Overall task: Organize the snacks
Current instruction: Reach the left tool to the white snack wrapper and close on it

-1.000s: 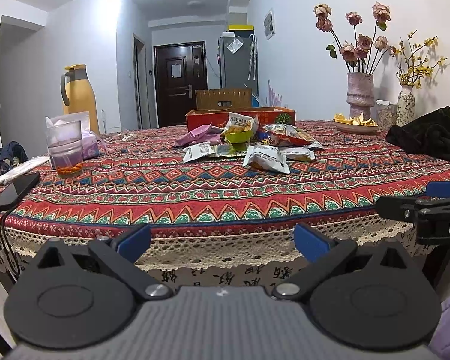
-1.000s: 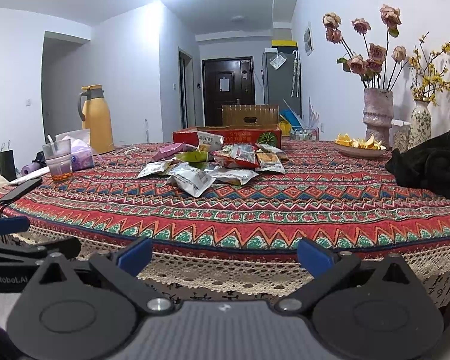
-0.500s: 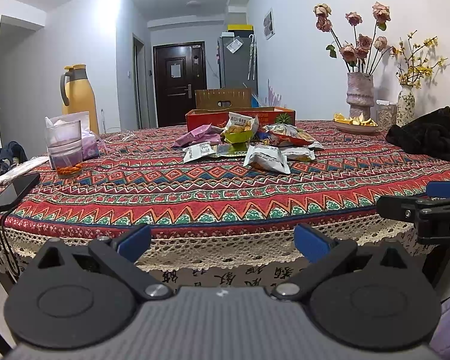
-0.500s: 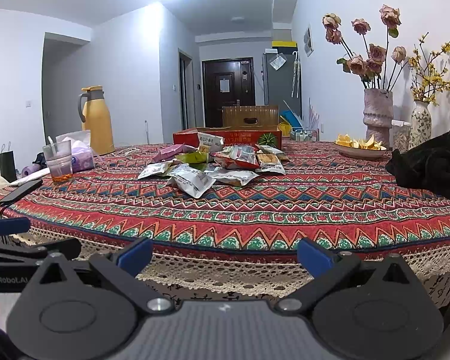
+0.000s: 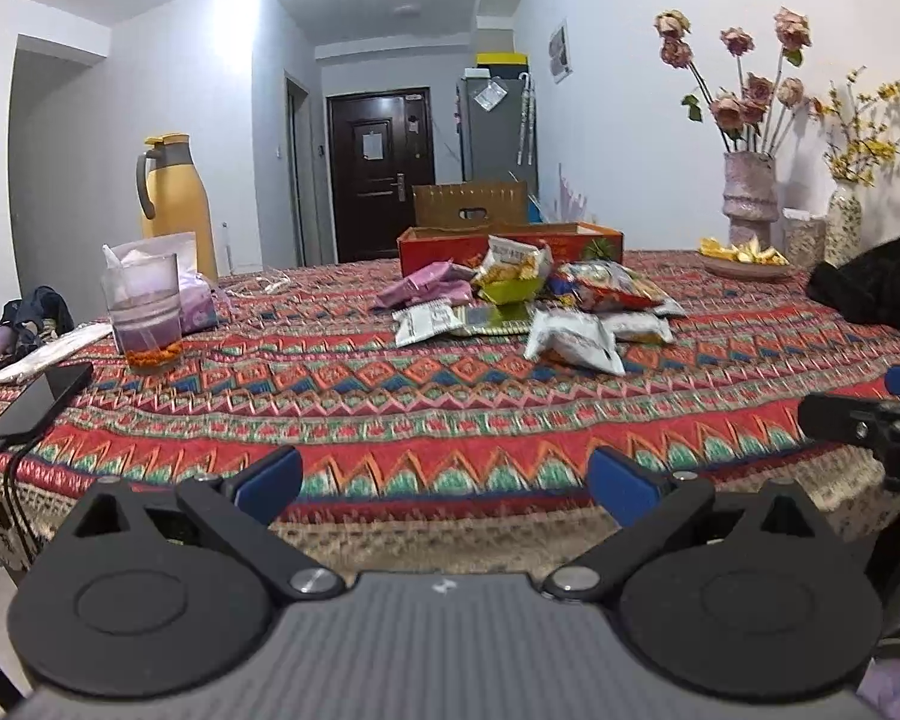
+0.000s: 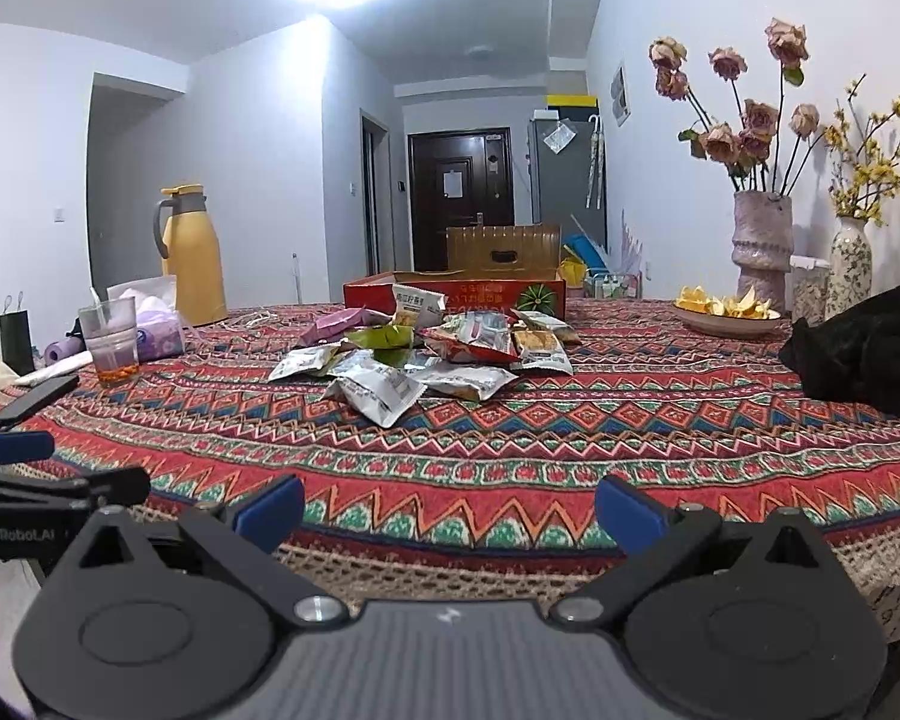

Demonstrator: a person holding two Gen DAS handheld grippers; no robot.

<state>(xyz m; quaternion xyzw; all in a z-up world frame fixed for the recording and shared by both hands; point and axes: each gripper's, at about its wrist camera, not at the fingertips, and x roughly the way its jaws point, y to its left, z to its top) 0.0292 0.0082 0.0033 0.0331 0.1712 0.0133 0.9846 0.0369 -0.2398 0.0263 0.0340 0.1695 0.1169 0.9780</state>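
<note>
Snack packets [image 5: 528,306] [image 6: 426,354]: lay heaped loosely mid-table, overlapping.
White packet [image 5: 573,345] [image 6: 378,390]: lay nearest, at the pile's front edge, crumpled.
Pink packets [image 5: 426,288] [image 6: 339,321]: lay flat at the pile's left.
Red cardboard box [image 5: 510,240] [image 6: 480,291]: stood open just behind the pile, lid flap raised.

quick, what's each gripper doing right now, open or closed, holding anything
Left gripper: open, holding nothing, at the near table edge, short of the snack packets.
Right gripper: open, holding nothing, also at the near edge.
</note>
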